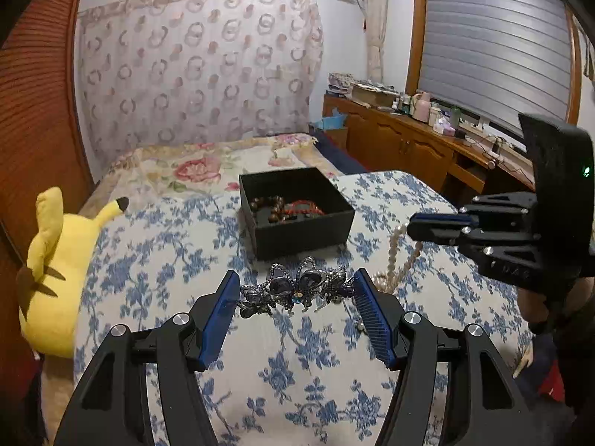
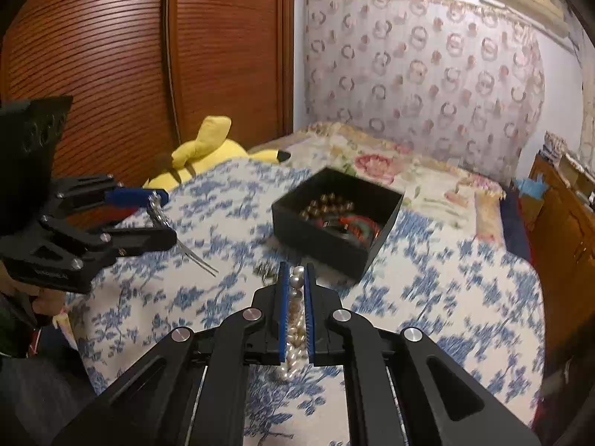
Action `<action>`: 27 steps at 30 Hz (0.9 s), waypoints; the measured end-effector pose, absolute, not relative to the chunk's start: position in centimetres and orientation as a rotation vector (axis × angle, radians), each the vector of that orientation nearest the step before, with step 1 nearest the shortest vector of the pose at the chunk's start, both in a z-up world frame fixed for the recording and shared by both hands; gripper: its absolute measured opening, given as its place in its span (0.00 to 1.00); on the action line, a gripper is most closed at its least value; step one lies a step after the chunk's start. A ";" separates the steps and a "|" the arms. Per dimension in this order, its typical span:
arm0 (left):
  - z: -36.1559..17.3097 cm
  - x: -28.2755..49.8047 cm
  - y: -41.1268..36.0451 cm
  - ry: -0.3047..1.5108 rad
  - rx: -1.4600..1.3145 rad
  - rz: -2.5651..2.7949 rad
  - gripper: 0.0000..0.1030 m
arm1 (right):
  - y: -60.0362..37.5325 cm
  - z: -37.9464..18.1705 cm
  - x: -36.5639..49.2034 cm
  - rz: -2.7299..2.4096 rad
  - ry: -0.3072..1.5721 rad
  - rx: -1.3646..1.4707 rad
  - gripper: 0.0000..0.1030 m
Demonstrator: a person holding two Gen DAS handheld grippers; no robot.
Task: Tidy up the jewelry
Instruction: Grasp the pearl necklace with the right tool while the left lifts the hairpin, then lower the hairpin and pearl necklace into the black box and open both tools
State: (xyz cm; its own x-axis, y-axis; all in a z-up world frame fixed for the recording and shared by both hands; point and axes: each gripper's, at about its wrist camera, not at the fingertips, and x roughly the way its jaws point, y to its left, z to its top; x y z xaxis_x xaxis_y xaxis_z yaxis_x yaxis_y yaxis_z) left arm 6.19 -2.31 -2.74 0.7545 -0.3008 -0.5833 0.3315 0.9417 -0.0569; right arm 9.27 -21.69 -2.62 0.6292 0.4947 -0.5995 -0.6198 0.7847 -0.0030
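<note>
A black open box [image 1: 297,212] stands on the bed with brown and red bead bracelets [image 1: 286,206] inside; it also shows in the right wrist view [image 2: 334,219]. My left gripper [image 1: 295,290] has its blue pads on both sides of a silver hair ornament with dark stones [image 1: 297,288], and in the right wrist view [image 2: 163,212] it holds that ornament [image 2: 160,212] off the bed. My right gripper [image 2: 296,282] is shut on a pearl necklace [image 2: 295,319]; in the left wrist view the right gripper [image 1: 412,228] holds the pearls [image 1: 394,256] hanging down.
A yellow plush toy [image 1: 55,271] lies at the bed's left edge by a wooden wardrobe [image 2: 111,55]. A wooden sideboard [image 1: 409,141] with clutter stands along the right wall. The blue floral bedspread [image 1: 297,353] covers the near bed.
</note>
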 end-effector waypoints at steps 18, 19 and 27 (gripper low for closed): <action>-0.2 8.9 -2.6 0.578 0.063 -0.341 0.59 | -21.5 5.3 11.4 0.606 0.451 -0.244 0.08; -0.1 9.1 -2.6 0.577 0.062 -0.341 0.59 | -21.5 5.7 11.7 0.601 0.444 -0.248 0.08; 0.6 10.7 -2.7 0.561 0.062 -0.347 0.59 | -21.6 8.3 13.7 0.583 0.397 -0.245 0.08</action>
State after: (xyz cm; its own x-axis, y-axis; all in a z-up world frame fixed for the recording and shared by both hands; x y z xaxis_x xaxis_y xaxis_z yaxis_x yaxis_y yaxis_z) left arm 10.74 -2.66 0.60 0.7901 -0.3057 -0.5314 0.3392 0.9400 -0.0364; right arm 13.74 -21.57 8.31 0.7624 0.4841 -0.4295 -0.5770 0.8089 -0.1125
